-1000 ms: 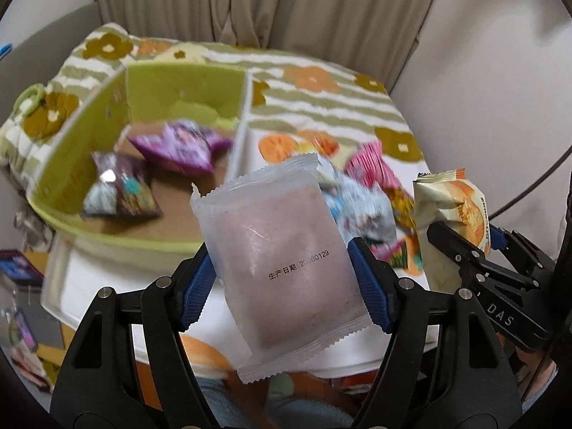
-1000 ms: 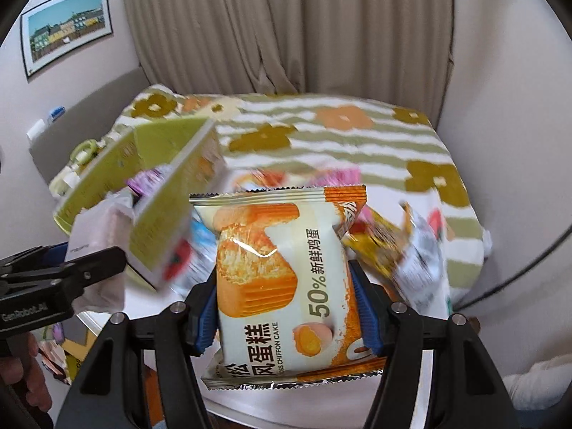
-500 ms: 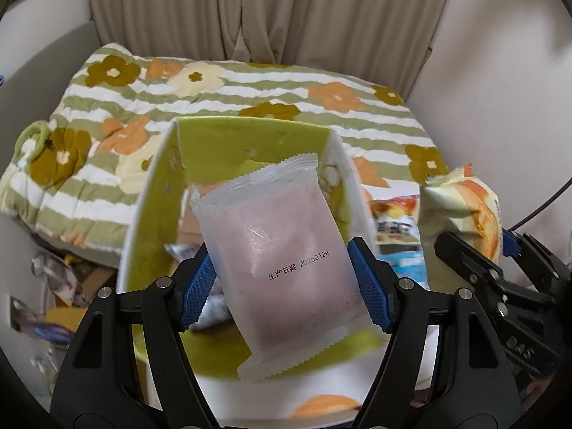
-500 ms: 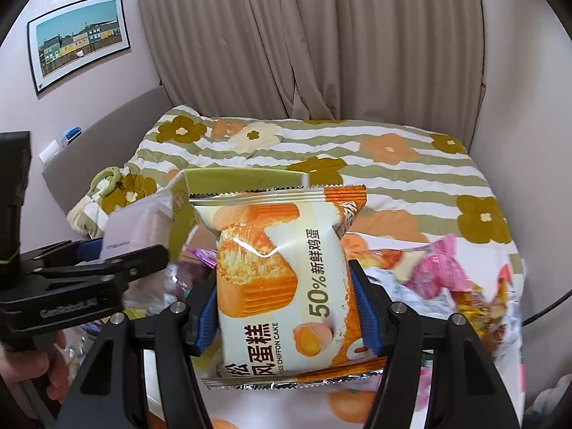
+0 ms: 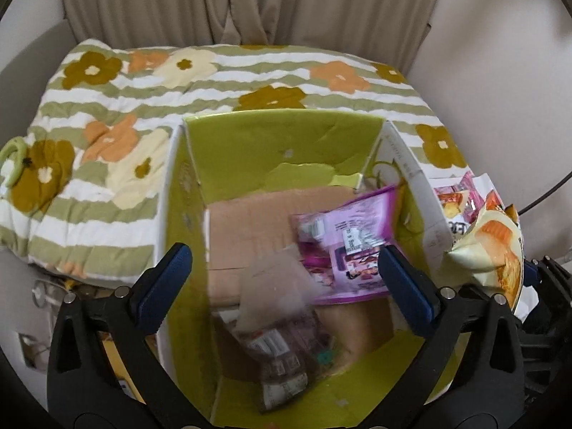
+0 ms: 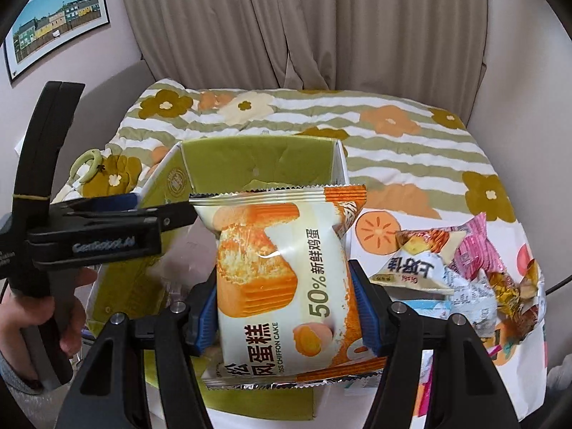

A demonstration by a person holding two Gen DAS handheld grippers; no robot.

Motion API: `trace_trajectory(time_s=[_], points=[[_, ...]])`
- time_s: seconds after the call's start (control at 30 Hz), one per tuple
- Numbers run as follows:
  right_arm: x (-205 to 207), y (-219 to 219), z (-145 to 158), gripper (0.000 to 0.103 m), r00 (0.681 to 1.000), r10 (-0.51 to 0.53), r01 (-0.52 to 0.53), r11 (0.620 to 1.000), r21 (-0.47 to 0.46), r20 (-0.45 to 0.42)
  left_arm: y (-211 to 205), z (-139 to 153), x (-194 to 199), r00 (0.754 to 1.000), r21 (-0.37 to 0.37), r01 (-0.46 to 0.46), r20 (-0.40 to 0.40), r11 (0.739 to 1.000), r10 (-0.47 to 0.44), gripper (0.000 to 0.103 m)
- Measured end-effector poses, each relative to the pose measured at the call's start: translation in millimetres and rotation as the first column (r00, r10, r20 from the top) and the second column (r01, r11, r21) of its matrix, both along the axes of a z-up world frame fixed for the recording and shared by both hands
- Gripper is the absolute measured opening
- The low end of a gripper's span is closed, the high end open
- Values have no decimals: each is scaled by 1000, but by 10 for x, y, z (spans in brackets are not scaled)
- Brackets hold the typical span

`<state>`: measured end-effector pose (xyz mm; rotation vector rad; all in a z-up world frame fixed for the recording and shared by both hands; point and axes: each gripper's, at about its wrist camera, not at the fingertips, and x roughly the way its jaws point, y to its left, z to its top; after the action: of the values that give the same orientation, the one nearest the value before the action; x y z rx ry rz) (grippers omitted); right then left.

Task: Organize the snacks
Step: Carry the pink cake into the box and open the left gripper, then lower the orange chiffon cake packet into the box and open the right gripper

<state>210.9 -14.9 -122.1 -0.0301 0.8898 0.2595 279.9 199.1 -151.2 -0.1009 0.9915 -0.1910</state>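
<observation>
While the left claw [image 5: 286, 279] opens empty above the box [image 5: 286, 136], only the right view shows its claw [image 6: 286, 307] pinching the cake pack [image 6: 282, 268].

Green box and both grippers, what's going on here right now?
A person is sorting snacks into the green box. The left gripper is opening above it, with a pale pink packet blurred below the jaws, apparently dropping in beside the purple packet. The right gripper grips a chiffon cake packet near the box.
</observation>
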Motion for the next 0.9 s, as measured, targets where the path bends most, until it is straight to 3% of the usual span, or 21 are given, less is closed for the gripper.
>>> trace_trajectory(time_s=[0.13, 0.33, 0.7, 0.73, 0.83, 0.9], points=[[3, 55, -11, 59, 1000, 17, -17, 1000, -10, -3, 187, -101, -138, 999, -25, -26, -42, 999, 25, 102], [-54, 84, 52, 59, 999, 44, -44, 999, 19, -16, 324, -28, -420, 997, -54, -55, -52, 997, 53, 102], [45, 178, -236, 61, 992, 76, -65, 992, 105, -101, 401, -8, -589, 992, -11, -119, -45, 993, 118, 102], [48, 175, -247, 64, 993, 72, -61, 992, 111, -98, 406, -15, -593, 992, -12, -121, -47, 993, 120, 102], [18, 129, -258, 96, 995, 69, -59, 988, 144, -71, 402, -58, -623, 990, -14, -133, -56, 991, 132, 102], [-15, 96, -245, 99, 997, 67, -60, 989, 138, -49, 394, -84, -644, 989, -14, -135, -59, 991, 134, 102]])
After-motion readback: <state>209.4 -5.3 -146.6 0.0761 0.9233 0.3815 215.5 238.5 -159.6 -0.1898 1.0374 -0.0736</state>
